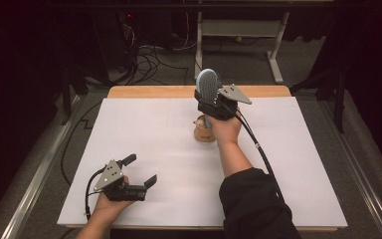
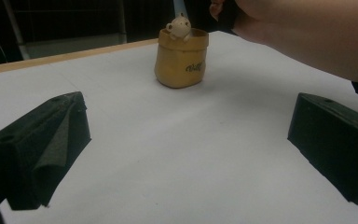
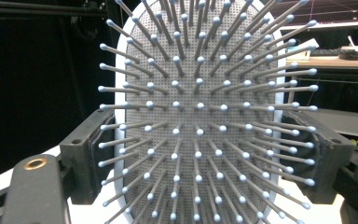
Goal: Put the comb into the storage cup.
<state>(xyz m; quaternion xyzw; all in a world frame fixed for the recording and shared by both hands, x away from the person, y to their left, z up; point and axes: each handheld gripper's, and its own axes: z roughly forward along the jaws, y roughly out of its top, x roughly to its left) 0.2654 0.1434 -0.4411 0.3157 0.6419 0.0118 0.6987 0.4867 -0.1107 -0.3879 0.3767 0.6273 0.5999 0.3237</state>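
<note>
Two grippers were up on the white table [image 1: 144,129]: your right gripper [image 1: 214,99] was raised over the far middle, jaws clamped on the rim of a pale blue hairbrush [image 1: 208,82], its head sticking up above them. In the right gripper view the hairbrush [image 3: 200,116] had its bristles facing the camera, a black jaw pressed against each side. Your left gripper [image 1: 142,172] sat low near the front-left edge, jaws spread wide, nothing between them. A small tan pot [image 2: 182,58] with a bear figure [image 2: 179,27] peeking from its top stood on the table just beneath your right hand [image 1: 224,128].
</note>
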